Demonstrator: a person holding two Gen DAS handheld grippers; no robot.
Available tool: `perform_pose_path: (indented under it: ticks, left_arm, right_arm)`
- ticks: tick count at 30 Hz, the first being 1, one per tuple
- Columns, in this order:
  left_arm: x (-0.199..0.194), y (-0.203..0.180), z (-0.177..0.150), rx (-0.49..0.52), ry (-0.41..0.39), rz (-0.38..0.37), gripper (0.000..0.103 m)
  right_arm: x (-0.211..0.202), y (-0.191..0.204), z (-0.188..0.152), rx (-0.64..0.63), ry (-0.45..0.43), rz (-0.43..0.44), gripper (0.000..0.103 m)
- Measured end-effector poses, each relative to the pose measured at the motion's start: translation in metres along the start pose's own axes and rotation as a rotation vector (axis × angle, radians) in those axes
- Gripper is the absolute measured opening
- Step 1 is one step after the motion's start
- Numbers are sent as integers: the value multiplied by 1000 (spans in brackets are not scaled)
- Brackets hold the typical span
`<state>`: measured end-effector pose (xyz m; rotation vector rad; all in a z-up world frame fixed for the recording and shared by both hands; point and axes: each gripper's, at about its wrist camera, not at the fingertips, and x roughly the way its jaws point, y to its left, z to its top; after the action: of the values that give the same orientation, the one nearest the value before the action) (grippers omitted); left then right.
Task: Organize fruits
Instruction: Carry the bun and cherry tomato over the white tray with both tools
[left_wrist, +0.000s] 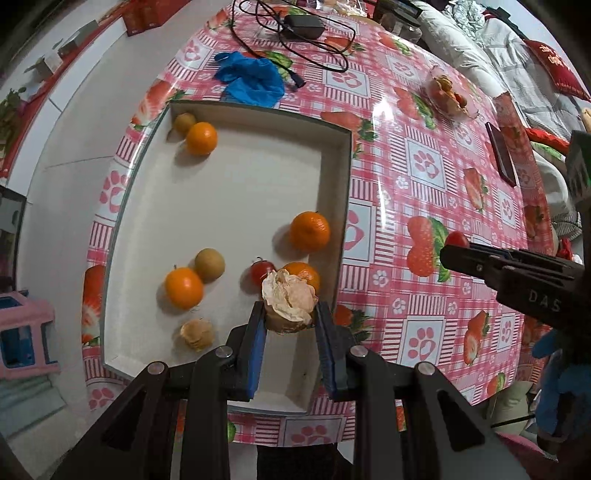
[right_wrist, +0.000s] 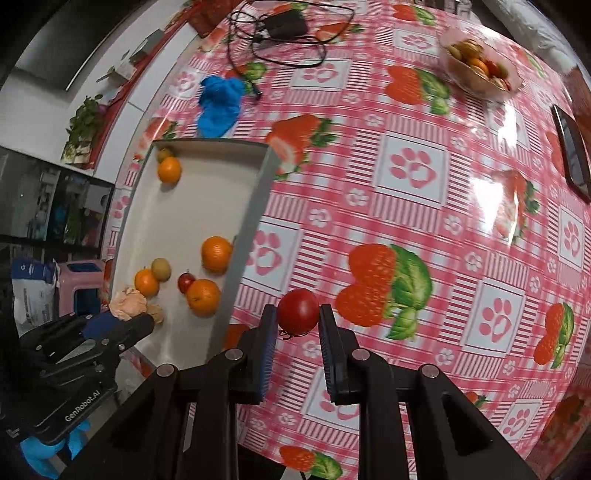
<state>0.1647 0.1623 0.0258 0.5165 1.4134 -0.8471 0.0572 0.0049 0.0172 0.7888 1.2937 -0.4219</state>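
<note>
The left gripper (left_wrist: 290, 314) is clamped on a pale, papery-husked fruit (left_wrist: 290, 301) — its blue-padded fingers (left_wrist: 256, 354) press on both sides of the husk, which is held above the near right part of a shallow white rectangular cardboard tray (left_wrist: 236, 177). Just beyond the held fruit, inside the tray, lie a small red cherry tomato (left_wrist: 261, 272) and an orange tangerine (left_wrist: 303, 274), touching or nearly touching each other. A second tangerine (left_wrist: 309, 231) sits farther on, close to the tray's right wall. To the left, a small orange (left_wrist: 184, 288) rests against a round tan-brown fruit (left_wrist: 209, 264), and another husked fruit (left_wrist: 197, 334) lies near the tray's front edge. In the far left corner, one more orange (left_wrist: 201, 138) touches a second tan fruit (left_wrist: 184, 123).

The right gripper (right_wrist: 297, 314) is closed on a round red tomato (right_wrist: 298, 312), held over the pink strawberry-and-paw-print tablecloth (right_wrist: 417, 170) just to the right of the tray's wall. Well apart, at the far right of the table, stands a clear bowl of mixed fruit (right_wrist: 480, 68). A crumpled blue glove (right_wrist: 219, 103) lies beyond the tray's far side, near a black adapter with coiled cable (right_wrist: 286, 24) — and a dark phone (right_wrist: 572, 155) lies at the table's right edge.
</note>
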Motion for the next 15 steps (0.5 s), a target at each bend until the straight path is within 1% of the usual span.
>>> perform_pose_path:
  ticks: [9,15]
  left_arm:
    - [-1,20,-2,-14,-3,8,29]
    - [1,37,-1,-41,3,16,29]
  right_arm:
    - [4,27,5,-43,10,-7,24]
    - [10,46,12,-83,24,-8,24]
